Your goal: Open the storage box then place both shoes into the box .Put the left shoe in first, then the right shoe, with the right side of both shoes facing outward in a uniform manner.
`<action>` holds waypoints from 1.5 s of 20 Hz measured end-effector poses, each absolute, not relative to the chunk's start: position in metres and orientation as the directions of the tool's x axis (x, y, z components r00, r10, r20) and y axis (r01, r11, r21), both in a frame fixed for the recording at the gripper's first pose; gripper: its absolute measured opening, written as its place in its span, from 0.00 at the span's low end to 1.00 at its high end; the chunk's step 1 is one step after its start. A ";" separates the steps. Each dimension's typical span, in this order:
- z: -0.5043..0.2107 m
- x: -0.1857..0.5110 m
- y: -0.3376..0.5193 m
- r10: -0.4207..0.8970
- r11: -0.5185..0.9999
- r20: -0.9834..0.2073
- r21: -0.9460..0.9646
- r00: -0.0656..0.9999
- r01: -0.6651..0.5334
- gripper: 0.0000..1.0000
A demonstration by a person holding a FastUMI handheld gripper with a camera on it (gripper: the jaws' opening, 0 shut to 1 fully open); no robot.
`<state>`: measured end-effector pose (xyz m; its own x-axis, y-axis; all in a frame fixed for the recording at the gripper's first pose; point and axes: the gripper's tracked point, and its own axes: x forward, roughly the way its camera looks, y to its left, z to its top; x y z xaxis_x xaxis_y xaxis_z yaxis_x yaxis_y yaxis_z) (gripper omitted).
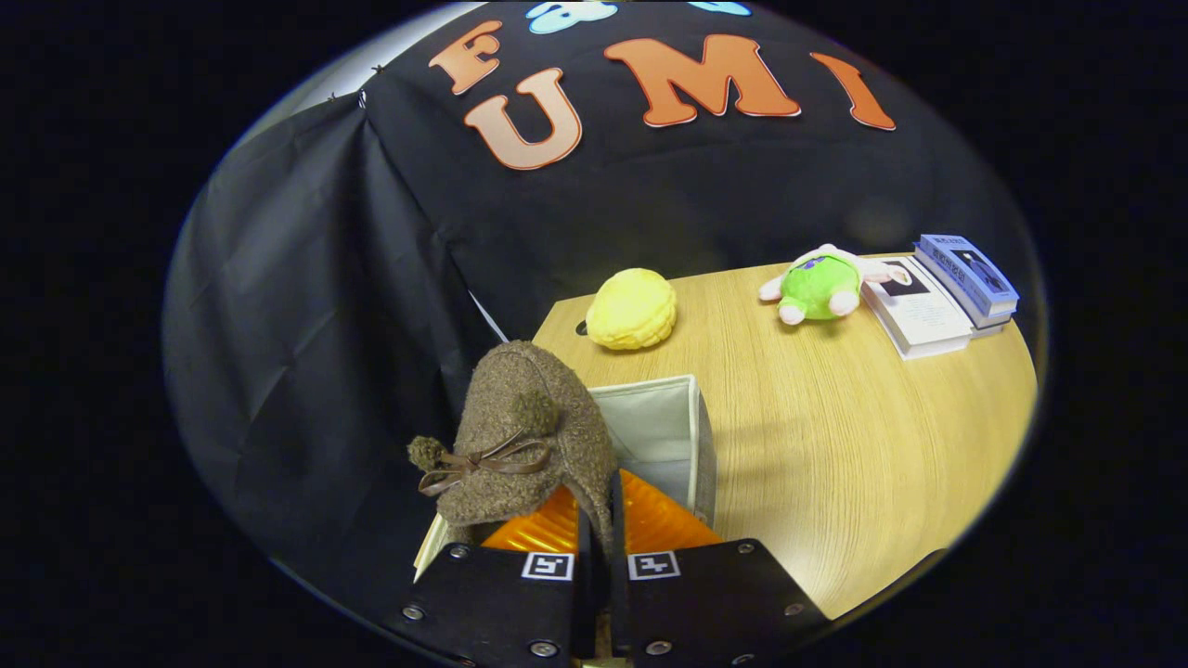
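Jaws near-closed, pinching brown shoe (529, 436) collar above storage box (664, 427); shoe's sole hidden.

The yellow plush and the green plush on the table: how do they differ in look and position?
The yellow plush is a round, bumpy lump without limbs; the green plush has pale pink limbs. The yellow plush sits near the table's corner, closer to the storage box; the green plush lies beside the books. Both rest on the table, beyond the gripper, which is shut on the brown shoe.
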<state>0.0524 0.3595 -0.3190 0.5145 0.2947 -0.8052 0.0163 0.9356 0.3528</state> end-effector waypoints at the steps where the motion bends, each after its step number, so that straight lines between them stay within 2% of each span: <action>1: -0.323 0.050 0.363 0.298 0.934 -0.812 0.357 0.502 0.023 0.07; 4: -0.329 0.049 0.362 0.270 0.948 -0.827 0.319 0.493 0.015 0.09; 6: -0.331 0.047 0.362 0.252 0.955 -0.830 0.295 0.497 0.009 0.15; 8: -0.331 0.045 0.360 0.250 0.954 -0.827 0.299 0.504 0.018 0.28; 9: -0.324 0.047 0.360 0.255 0.951 -0.815 0.308 0.519 0.016 0.37; 10: -0.316 0.053 0.358 0.248 0.950 -0.797 0.311 0.551 0.022 0.39; 12: -0.299 0.059 0.350 0.243 0.946 -0.767 0.324 0.593 0.031 0.49; 21: -0.237 0.058 0.316 0.257 0.949 -0.629 0.306 0.734 -0.070 0.66; 26: -0.197 0.048 0.287 0.268 0.957 -0.499 0.237 0.824 -0.167 0.78; 30: -0.161 0.041 0.254 0.244 0.964 -0.383 0.199 0.891 -0.179 0.85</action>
<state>0.0405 0.2536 -0.1614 0.8908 0.2444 -0.3830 -0.1790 0.9636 0.1986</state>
